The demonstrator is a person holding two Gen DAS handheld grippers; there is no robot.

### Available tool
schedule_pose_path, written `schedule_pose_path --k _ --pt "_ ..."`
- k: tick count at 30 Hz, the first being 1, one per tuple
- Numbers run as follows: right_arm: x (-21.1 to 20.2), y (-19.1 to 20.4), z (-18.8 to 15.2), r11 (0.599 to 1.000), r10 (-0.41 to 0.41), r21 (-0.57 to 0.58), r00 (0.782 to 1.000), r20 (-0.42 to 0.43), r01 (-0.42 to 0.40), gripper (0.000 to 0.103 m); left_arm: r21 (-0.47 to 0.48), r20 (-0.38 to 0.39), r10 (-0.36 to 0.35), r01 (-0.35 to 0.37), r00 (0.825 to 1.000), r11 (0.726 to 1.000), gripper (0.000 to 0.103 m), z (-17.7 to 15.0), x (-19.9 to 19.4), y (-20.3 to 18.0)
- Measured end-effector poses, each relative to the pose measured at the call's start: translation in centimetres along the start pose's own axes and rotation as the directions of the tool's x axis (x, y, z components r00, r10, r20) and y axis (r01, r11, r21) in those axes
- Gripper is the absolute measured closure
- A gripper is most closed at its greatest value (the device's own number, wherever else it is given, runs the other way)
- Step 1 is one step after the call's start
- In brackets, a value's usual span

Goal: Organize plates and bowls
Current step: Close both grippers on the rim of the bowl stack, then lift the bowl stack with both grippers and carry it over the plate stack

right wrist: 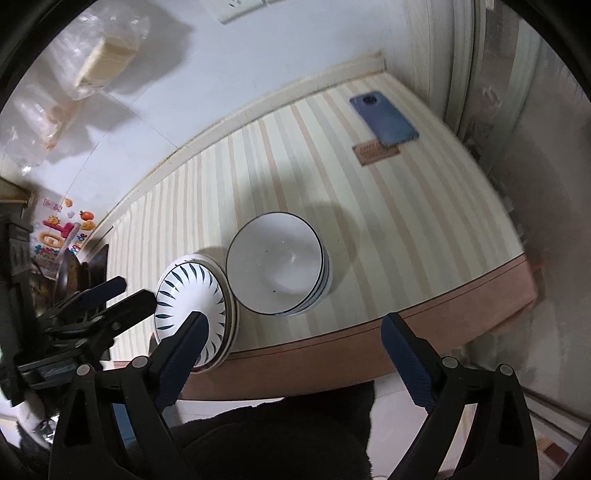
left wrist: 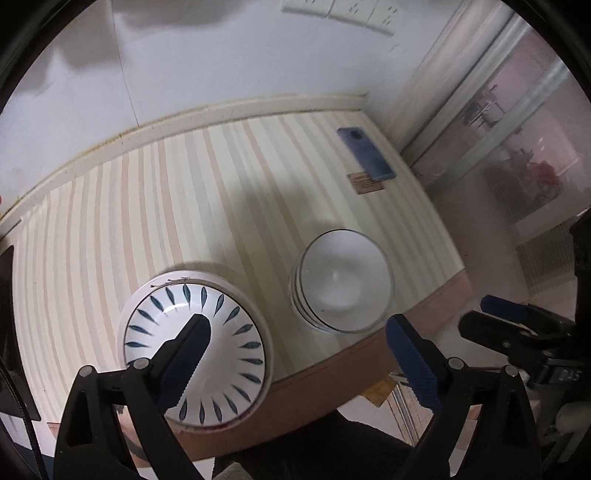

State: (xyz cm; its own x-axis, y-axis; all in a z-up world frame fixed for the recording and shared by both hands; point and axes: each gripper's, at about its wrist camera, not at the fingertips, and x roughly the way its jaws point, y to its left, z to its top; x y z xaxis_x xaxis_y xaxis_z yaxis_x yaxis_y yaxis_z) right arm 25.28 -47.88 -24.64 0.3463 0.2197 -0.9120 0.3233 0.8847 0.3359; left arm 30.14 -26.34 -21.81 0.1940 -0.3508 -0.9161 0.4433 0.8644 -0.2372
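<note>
Together, the two wrist views cover one striped table (left wrist: 155, 206) from opposite sides. Two stacks are seen near its front edge: a stack of leaf-pattern plates (left wrist: 221, 354) and, just beside it, a stack of white bowls (left wrist: 343, 280) with a thin dark rim. In the right wrist view the two stacks appear almost touching at their rims; in the left wrist view a strip of tablecloth is seen between them, so contact cannot be confirmed.

The left gripper (left wrist: 297, 354) is held above the table edge with its jaws spread wide and nothing between them; one blue pad overlaps the plates in the picture only. The right gripper (right wrist: 291, 350) is likewise wide apart and empty, its left finger crossing the plate stack (the bowls are unobstructed). Each gripper is also seen from the other's camera, at the frame edge.

Only the right wrist view shows clear plastic bags (right wrist: 74, 74) against the wall and coloured stickers (right wrist: 62, 229) at far left. Only the left wrist view shows a row of wall sockets (left wrist: 340, 11) and a glazed partition (left wrist: 517, 147) at right.

A blue phone (left wrist: 365, 155) lies at the far corner of the table, partly over a small brown card (left wrist: 364, 184), well apart from both stacks. A dark garment fills the lower centre of both views.
</note>
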Motion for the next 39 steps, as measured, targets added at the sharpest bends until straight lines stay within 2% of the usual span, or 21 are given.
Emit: schedule_pose_path --k 5,8,10,15,16,18,19,20,21,24,28,33,34,39 --pt "5.1 -2.5 1.7 0.993 0.104 0.056 0.993 -0.059 -0.101 0.006 -0.034 -0.075 -0.014 0.011 0.997 0.999 0.006 2.1 5.5 1.0" --pt "8.1 -3.5 2.5 0.989 0.138 0.067 0.986 -0.094 -0.132 0.006 -0.044 -0.126 -0.032 0.027 0.991 0.999 0.006 3.3 8.4 1.3" --pt "10.4 -4.1 3.0 0.984 0.167 0.078 0.977 -0.13 -0.158 0.006 -0.049 -0.157 -0.033 0.026 0.987 0.998 0.006 4.0 10.3 1.5" --pt "16.2 -5.1 3.7 0.958 0.278 0.125 0.938 -0.207 -0.257 0.006 -0.106 -0.256 -0.095 0.069 0.962 0.992 0.009 4.8 14.7 2.3" --pt "16.8 -5.2 3.8 0.956 0.286 0.133 0.934 -0.213 -0.263 0.006 -0.117 -0.267 -0.108 0.079 0.958 0.99 0.011 4.9 15.3 2.4" --pt "18.6 -5.7 3.7 0.94 0.33 0.169 0.917 -0.224 -0.297 0.006 -0.128 -0.284 -0.142 0.11 0.948 0.986 0.025 4.9 16.2 2.4" --pt "19.2 -5.8 3.7 0.935 0.341 0.181 0.913 -0.225 -0.304 0.007 -0.128 -0.297 -0.155 0.122 0.942 0.984 0.029 4.9 16.7 2.3" --pt "20.0 -6.0 3.7 0.931 0.348 0.198 0.909 -0.23 -0.306 0.007 -0.134 -0.303 -0.17 0.134 0.938 0.982 0.037 4.9 17.1 2.2" --pt "20.4 -6.1 3.7 0.926 0.361 0.207 0.903 -0.233 -0.317 0.011 -0.139 -0.31 -0.186 0.149 0.932 0.979 0.043 4.8 17.4 2.1" --pt "21.9 -6.4 3.5 0.906 0.401 0.248 0.884 -0.241 -0.343 0.031 -0.167 -0.309 -0.254 0.21 0.917 0.963 0.051 4.5 18.0 2.0" --pt "22.2 -6.5 3.4 0.906 0.392 0.262 0.894 -0.218 -0.333 0.038 -0.183 -0.273 -0.253 0.208 0.928 0.961 0.051 4.1 17.6 2.0" --pt "22.1 -6.3 3.7 0.908 0.386 0.256 0.899 -0.206 -0.331 0.039 -0.212 -0.259 -0.237 0.184 0.936 0.96 0.052 4.1 17.4 2.1" --pt "22.1 -6.3 3.7 0.908 0.386 0.258 0.9 -0.205 -0.331 0.039 -0.2 -0.275 -0.243 0.192 0.93 0.961 0.052 4.1 17.4 2.1" --pt "21.8 -6.3 3.9 0.907 0.387 0.261 0.898 -0.21 -0.33 0.039 -0.207 -0.271 -0.231 0.178 0.934 0.962 0.052 3.9 16.9 2.2"
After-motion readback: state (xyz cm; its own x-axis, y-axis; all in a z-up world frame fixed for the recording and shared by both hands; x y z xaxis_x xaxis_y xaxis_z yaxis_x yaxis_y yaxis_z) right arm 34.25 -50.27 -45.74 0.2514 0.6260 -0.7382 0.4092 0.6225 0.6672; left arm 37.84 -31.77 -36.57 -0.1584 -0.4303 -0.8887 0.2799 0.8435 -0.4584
